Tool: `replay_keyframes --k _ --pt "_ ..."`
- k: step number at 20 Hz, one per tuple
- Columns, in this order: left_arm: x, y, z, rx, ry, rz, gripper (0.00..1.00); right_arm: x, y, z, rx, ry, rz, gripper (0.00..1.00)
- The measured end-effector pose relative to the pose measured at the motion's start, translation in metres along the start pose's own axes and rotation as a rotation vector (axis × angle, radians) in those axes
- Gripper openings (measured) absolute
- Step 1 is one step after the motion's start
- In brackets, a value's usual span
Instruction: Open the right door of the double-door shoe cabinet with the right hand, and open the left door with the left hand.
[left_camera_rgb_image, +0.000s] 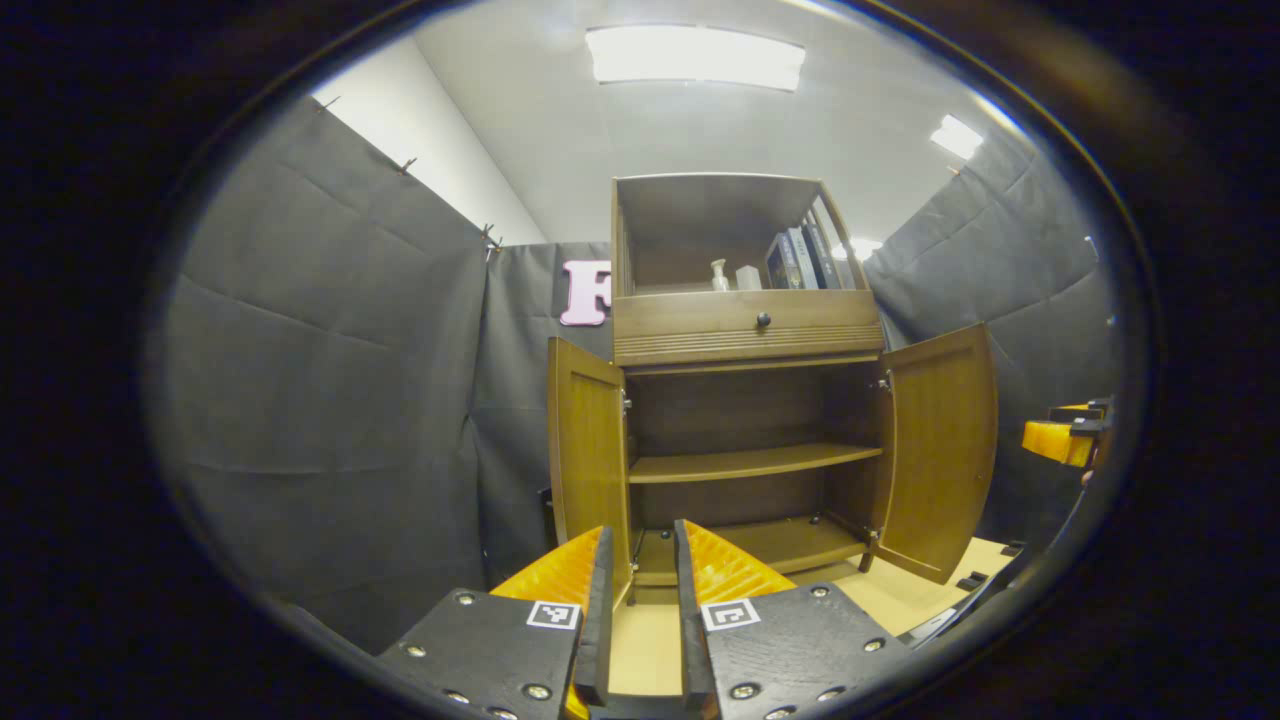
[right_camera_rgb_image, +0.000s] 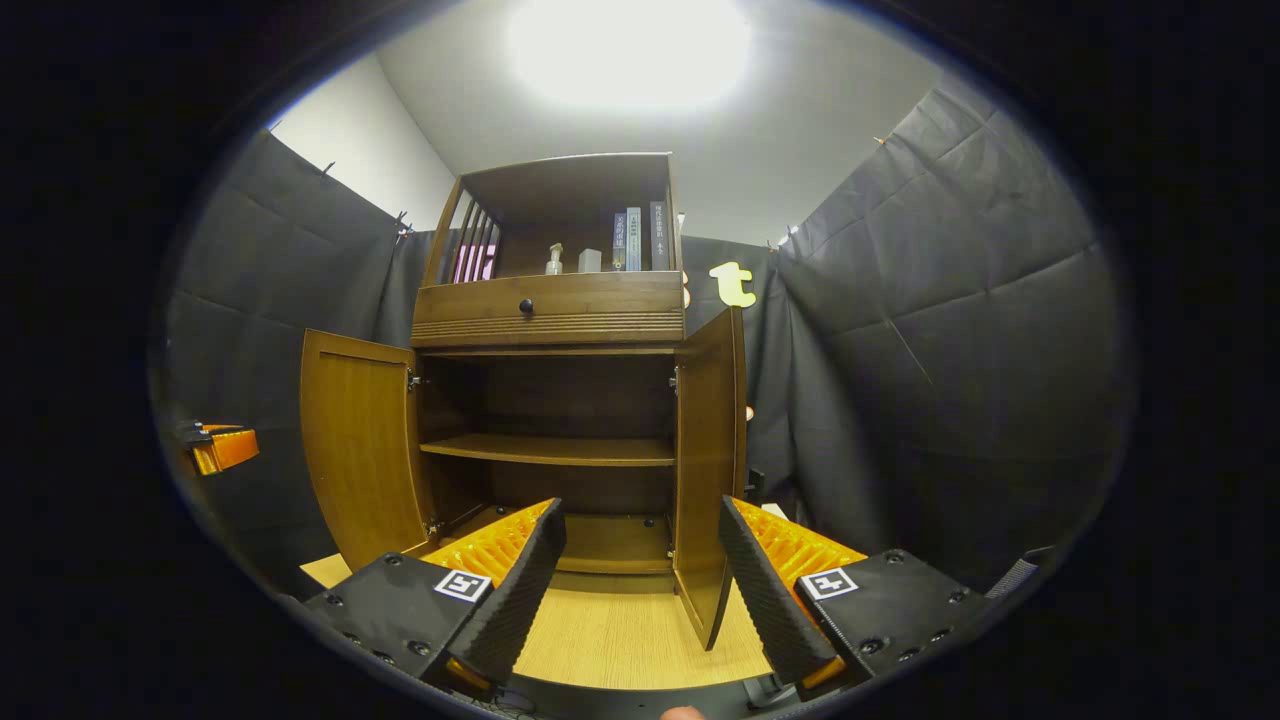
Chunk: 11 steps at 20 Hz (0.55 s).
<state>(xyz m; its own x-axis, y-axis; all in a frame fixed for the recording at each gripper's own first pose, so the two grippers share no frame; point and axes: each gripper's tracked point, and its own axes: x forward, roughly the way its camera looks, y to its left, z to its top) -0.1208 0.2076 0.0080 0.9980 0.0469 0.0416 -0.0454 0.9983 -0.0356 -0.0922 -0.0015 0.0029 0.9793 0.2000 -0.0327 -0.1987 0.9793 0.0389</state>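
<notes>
In the left gripper view, the left gripper (left_camera_rgb_image: 641, 560) is hanging in front of the shoe cabinet (left_camera_rgb_image: 745, 330), its fingers nearly together with a narrow gap and nothing between them. The left door (left_camera_rgb_image: 588, 455) is standing wide open, as is the right door (left_camera_rgb_image: 940, 450); the task looks done. The risk I see is a careless pull-away clipping the left door's edge, which sits just beyond the fingertips.

In the right gripper view, the right gripper (right_camera_rgb_image: 640, 560) is waiting with fingers spread apart, empty. The right door (right_camera_rgb_image: 708, 470) is jutting edge-on between them, so closing or swinging sideways could knock it partly shut.
</notes>
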Motion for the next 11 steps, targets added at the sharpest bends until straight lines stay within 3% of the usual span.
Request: replay_keyframes --k 1,2,5,6,8,11 --pt "-0.0025 0.0 0.0004 -0.001 -0.003 0.005 0.41 -0.0002 -0.0005 0.0019 -0.003 -0.003 -0.001 0.96" --pt "-0.0037 -0.0009 0.0007 -0.004 -0.006 0.003 0.47 -0.0012 0.0001 0.0037 -0.005 -0.007 0.0 0.92" --pt "-0.0074 0.0012 0.0037 -0.018 -0.018 0.003 0.65 -0.0015 0.0003 0.0063 -0.013 -0.012 0.002 0.92" --pt "-0.0081 0.0034 0.0049 -0.017 -0.02 0.009 0.71 -0.0015 0.001 0.0067 -0.012 -0.011 0.003 0.96" --pt "-0.0093 0.0075 0.0054 -0.01 -0.025 0.021 0.83 -0.0025 0.0025 0.0077 -0.01 -0.012 0.005 0.92" --pt "-0.0112 0.0086 0.0086 -0.002 -0.031 0.021 0.83 -0.0041 0.0034 0.0096 -0.014 -0.018 0.004 0.96"
